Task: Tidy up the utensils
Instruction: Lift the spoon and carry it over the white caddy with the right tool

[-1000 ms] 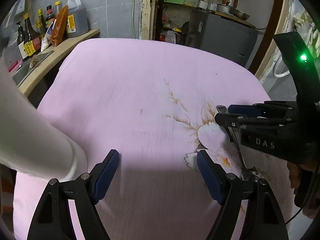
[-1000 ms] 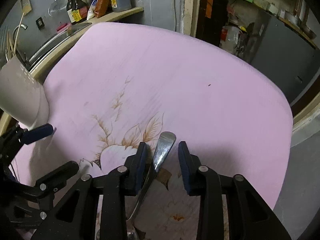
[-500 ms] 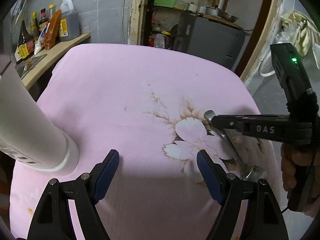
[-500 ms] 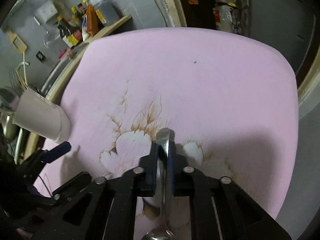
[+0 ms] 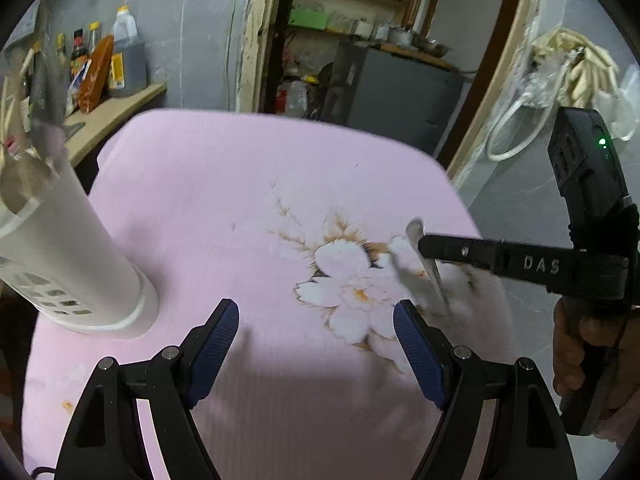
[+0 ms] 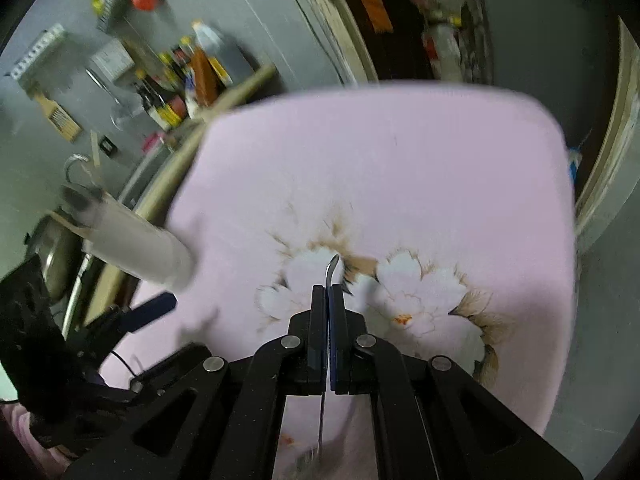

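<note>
Right tongs (image 6: 328, 292) now clamped on spoon (image 6: 333, 266), lifted off worktop (image 6: 400, 160); left tongs (image 5: 316, 340) open, empty; white holder (image 5: 68, 256) next.

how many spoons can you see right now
1. The spoon is clamped by its handle in the shut right gripper, lifted over the pink flowered cloth. The white holder at the left may hide more utensils; its contents are too blurred to tell.

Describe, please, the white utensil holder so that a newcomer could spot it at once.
Start from the pink flowered tablecloth. At its edge nearest the counter stands the utensil holder, a tall white cylinder with small square openings near its base. Nothing else stands on the cloth.
</note>
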A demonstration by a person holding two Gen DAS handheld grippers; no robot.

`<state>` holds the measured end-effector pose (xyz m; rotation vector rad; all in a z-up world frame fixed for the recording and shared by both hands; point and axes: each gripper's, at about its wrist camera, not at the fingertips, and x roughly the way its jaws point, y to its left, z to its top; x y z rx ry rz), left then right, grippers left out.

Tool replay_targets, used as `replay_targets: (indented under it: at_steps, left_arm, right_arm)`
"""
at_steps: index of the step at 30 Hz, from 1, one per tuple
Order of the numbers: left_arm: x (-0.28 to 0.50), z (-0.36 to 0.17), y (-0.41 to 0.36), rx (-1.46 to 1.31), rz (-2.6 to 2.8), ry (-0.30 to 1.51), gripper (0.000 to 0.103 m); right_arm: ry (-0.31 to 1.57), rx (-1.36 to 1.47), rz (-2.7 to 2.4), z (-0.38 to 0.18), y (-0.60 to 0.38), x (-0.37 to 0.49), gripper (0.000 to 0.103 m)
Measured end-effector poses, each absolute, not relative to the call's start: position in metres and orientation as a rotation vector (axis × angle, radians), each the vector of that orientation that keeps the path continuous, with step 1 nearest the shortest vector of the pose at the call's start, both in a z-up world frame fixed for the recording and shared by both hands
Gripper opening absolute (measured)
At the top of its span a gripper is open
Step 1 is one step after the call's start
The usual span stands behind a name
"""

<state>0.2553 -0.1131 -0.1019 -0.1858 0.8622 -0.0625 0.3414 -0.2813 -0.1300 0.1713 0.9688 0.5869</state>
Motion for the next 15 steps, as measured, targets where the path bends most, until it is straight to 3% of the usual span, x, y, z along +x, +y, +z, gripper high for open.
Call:
replay_targets:
  at_steps: [15]
  left_arm:
    - [0.189, -0.004, -0.034, -0.192, -0.041, 0.658, 0.078]
  right_arm:
    - [0.514, 0.019, 0.488, 0.008, -0.231, 0.279, 0.001]
